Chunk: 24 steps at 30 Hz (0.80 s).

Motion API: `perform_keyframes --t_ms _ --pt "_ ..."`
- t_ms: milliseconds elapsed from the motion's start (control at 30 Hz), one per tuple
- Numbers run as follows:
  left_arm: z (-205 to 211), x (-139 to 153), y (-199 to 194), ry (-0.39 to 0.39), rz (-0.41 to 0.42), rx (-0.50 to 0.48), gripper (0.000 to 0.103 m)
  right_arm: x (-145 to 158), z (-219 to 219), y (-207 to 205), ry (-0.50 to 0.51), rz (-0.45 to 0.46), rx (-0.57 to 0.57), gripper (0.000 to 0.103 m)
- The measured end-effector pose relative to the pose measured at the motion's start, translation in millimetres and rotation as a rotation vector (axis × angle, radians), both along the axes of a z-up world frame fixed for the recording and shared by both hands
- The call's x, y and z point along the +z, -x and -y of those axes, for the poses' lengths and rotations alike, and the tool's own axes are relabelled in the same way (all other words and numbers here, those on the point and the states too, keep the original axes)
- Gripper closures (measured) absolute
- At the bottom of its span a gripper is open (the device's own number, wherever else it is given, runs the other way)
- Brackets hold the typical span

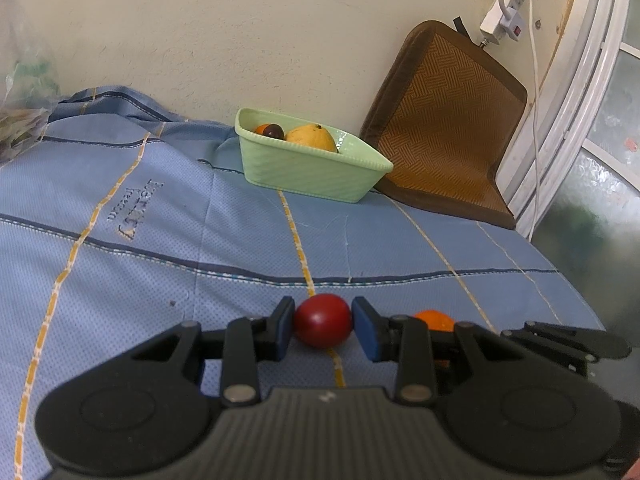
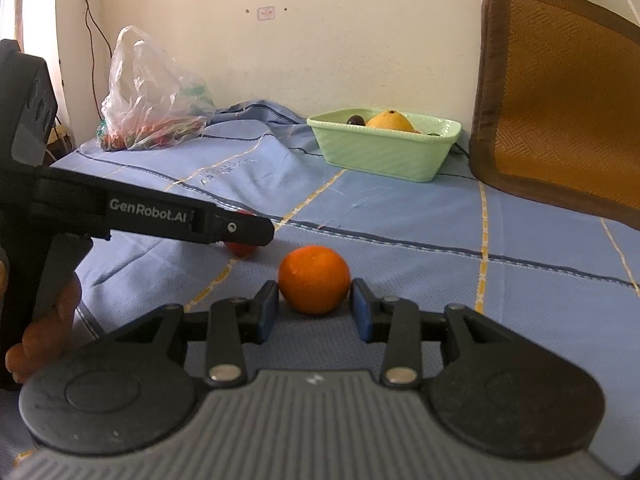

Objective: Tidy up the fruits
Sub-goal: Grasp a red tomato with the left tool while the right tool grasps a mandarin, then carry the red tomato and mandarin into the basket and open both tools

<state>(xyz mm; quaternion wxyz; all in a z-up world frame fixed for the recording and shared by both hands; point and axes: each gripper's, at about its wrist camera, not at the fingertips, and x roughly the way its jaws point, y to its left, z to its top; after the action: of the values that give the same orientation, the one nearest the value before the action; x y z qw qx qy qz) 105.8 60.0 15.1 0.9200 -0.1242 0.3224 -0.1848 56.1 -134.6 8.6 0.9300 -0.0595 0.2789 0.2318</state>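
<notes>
Two blue pads of your left gripper [image 1: 323,322] press the sides of a red fruit [image 1: 323,321], so it is clamped on that fruit, which sits on the blue cloth [image 1: 120,208] over a yellow stripe. Just right of it, an orange [image 1: 434,319] peeks from behind the gripper's linkage. Farther back, against the wall, the green basket [image 1: 312,174] holds a yellow fruit [image 1: 312,139] and a dark one [image 1: 274,132]. A brown mat [image 1: 444,128] leans beside it.

From your right wrist, the right gripper [image 2: 314,304] brackets the orange [image 2: 314,278] on the cloth [image 2: 400,216]; its pads sit at the fruit's flanks, and whether they press or leave a sliver of space you cannot tell. Your left gripper [image 2: 244,232] reaches in from the left, hiding most of the red fruit [image 2: 240,249]. The basket [image 2: 380,152] stands well behind, and a plastic bag [image 2: 148,96] rests at the far left.
</notes>
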Motion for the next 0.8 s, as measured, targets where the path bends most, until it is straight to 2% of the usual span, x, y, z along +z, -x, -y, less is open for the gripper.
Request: perform_keyframes --t_ms 300,467,633,800 --pt "1 0 0 -0.005 0.002 -0.002 0.071 0 -5 2 0.033 0.019 0.003 0.063" --pt "-1 -1 -1 0.013 -0.002 -0.012 0.071 1 -3 1 0.019 0.014 0.003 0.065" --pt "-20 -2 -9 0.158 -0.024 -0.021 0.071 4 5 -7 -0.061 -0.003 -0.006 0.065" --pt "-47 6 -31 0.35 -0.063 -0.041 0.071 14 9 -26 -0.062 0.045 -0.019 0.065"
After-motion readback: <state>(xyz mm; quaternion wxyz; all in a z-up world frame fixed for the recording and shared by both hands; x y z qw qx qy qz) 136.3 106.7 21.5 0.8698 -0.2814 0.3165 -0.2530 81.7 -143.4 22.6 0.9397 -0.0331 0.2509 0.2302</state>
